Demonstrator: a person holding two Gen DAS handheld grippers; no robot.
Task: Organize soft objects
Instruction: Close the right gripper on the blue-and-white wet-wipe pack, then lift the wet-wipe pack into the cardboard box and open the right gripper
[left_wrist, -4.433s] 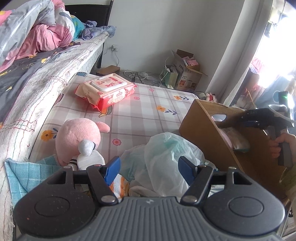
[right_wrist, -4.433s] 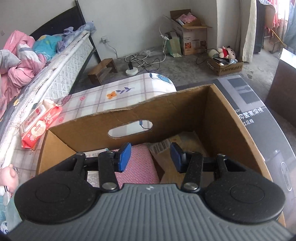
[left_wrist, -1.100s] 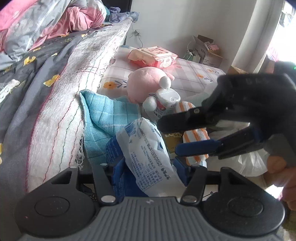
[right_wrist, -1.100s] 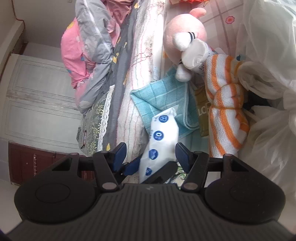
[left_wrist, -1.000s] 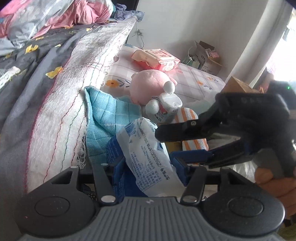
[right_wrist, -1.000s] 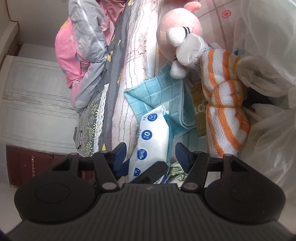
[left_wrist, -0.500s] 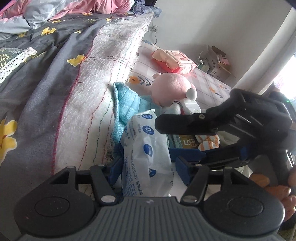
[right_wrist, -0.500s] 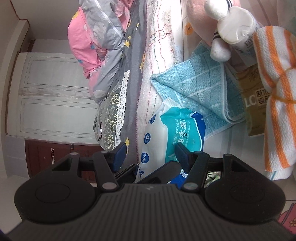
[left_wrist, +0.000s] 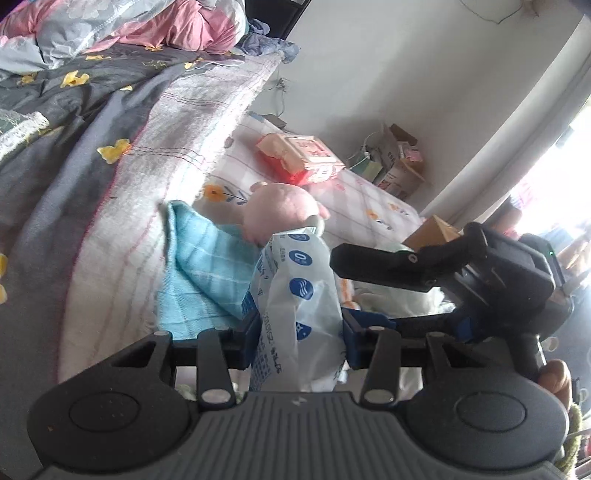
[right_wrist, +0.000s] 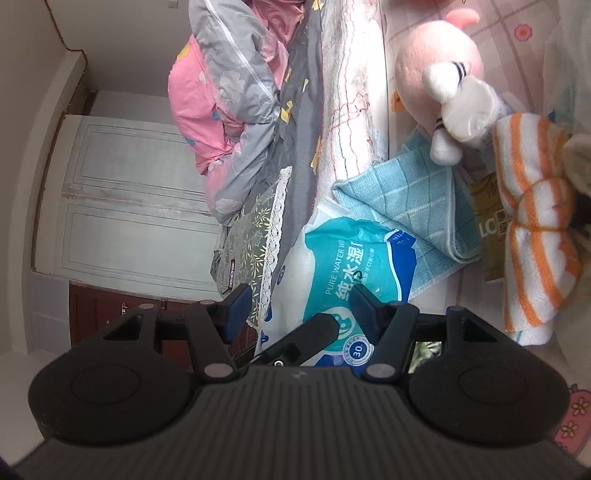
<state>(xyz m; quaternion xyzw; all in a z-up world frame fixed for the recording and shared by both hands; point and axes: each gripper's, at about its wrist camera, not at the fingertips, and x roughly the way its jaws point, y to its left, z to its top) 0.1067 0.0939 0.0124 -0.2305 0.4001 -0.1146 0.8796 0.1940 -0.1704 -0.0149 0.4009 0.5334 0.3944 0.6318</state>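
Observation:
My left gripper (left_wrist: 300, 334) is shut on a white and blue wet-wipes pack (left_wrist: 300, 291) and holds it upright above a light blue towel (left_wrist: 201, 266). The pack also shows in the right wrist view (right_wrist: 343, 273), face on. My right gripper (right_wrist: 301, 306) is open, its fingers on either side of the pack, not clamped on it. In the left wrist view the right gripper (left_wrist: 373, 291) comes in from the right. A pink plush toy (left_wrist: 282, 212) lies behind the pack. An orange-striped towel roll (right_wrist: 535, 218) lies to the right.
A red wipes pack (left_wrist: 301, 157) lies farther back on the checked mat (left_wrist: 369, 203). The bed with its grey quilt (left_wrist: 74, 122) runs along the left. A cardboard box corner (left_wrist: 436, 230) shows behind the right gripper. White plastic bags (right_wrist: 570, 66) lie at the right.
The left gripper has lifted and turned the wet-wipes pack, so its printed face points at the right gripper. The right gripper has moved closer around the pack.

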